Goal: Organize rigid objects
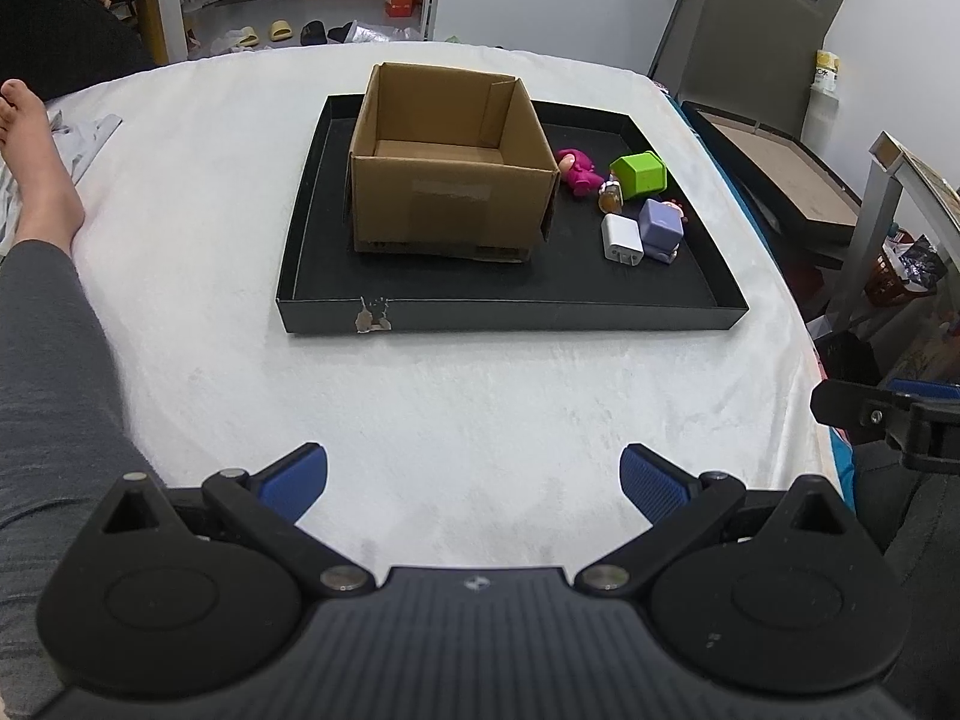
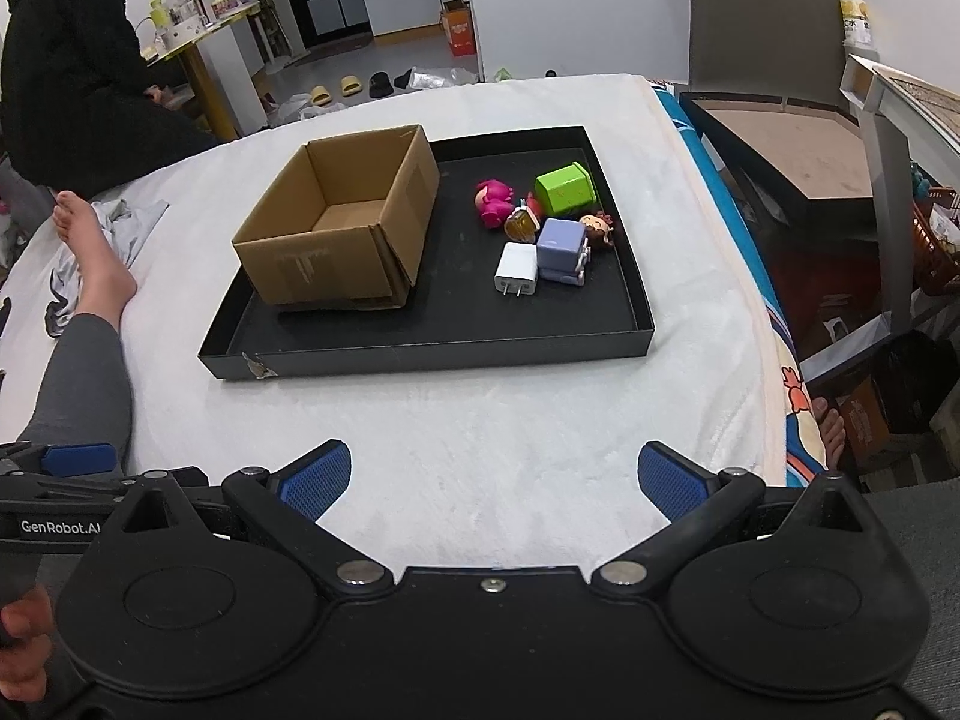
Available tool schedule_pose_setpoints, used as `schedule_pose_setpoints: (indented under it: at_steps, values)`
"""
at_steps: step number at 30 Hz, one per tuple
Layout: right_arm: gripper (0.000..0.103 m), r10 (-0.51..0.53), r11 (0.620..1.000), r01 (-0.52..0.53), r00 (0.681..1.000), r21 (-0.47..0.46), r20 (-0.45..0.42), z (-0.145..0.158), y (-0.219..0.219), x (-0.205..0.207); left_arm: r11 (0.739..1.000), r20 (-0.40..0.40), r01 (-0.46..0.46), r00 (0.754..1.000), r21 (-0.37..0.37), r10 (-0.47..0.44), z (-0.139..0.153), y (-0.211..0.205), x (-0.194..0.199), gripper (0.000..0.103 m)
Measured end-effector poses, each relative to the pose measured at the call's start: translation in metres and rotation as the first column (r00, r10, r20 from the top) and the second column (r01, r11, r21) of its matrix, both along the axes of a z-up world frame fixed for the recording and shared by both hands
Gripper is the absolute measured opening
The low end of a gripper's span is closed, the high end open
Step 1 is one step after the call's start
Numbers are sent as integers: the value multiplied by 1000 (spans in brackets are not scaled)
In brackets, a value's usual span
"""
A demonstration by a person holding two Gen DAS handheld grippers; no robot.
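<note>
White blanket (image 2: 480, 408); cardboard box (image 2: 342, 222) hides tray's (image 2: 420, 354) far-left corner.

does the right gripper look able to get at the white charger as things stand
Probably yes: the right gripper is open, and the white charger lies at the cluster's near edge, with only the low tray wall between.

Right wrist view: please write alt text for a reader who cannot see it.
An open right gripper hovers over a white blanket, facing a black tray. The tray holds an empty cardboard box on the left, and small toys beside a white charger on the right.
</note>
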State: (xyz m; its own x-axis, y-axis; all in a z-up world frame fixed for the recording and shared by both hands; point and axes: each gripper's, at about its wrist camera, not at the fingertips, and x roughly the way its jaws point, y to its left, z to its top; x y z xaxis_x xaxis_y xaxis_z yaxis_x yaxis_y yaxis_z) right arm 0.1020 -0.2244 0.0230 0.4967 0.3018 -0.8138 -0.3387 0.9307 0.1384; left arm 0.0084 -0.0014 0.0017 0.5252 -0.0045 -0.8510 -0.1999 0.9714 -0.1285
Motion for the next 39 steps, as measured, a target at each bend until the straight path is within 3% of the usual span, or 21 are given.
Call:
schedule_pose_setpoints:
  at_steps: [39]
  values:
    - [103,30,1000,-30,999,-3,-16,-3,7,27,999,-22,-31,999,9,31,0,16,35,103]
